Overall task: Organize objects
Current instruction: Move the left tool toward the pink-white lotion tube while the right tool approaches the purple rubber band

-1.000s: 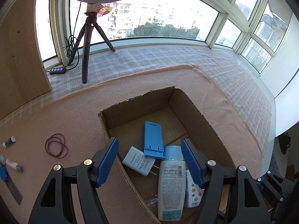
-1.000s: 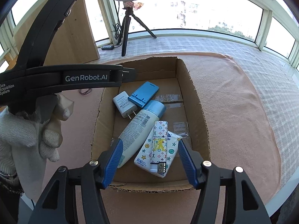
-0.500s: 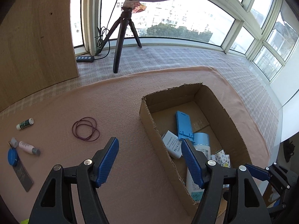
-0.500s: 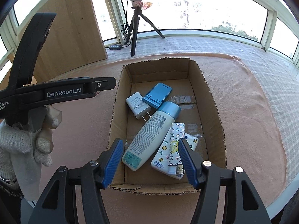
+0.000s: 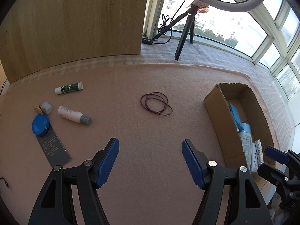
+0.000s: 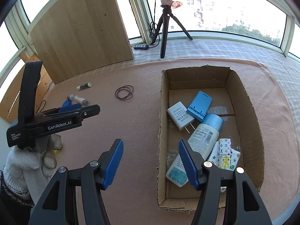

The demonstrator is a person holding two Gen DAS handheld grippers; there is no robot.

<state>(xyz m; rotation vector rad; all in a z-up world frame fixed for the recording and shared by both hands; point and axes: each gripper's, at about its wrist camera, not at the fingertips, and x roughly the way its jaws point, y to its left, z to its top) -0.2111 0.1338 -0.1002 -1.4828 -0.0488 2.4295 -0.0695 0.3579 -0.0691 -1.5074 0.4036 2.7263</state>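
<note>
Both grippers' jaws gape over pink cloth (image 5: 150,135)

Colours and patterns noted on cloth and in box.

Cloth (image 5: 150,131) is plain peach-pink; the mat (image 5: 215,56) beyond it is pale grey check. Box (image 6: 163,131) is brown cardboard. Inside: white charger (image 6: 180,115), blue stand (image 6: 199,105), white bottle (image 6: 198,142) with light-blue cap and teal label patch, and white packets (image 6: 225,155) printed with coloured stars and monograms. On the cloth: dark maroon bands (image 5: 156,104), a white tube (image 5: 68,88) with green label, a pale pink bottle (image 5: 74,115) with grey cap, a blue disc (image 5: 40,124) on a dark grey card (image 5: 53,150). Both grippers, left (image 5: 150,163) and right (image 6: 151,161), are black with blue ribbed pads. Board (image 5: 75,18) is light wood grain.
</note>
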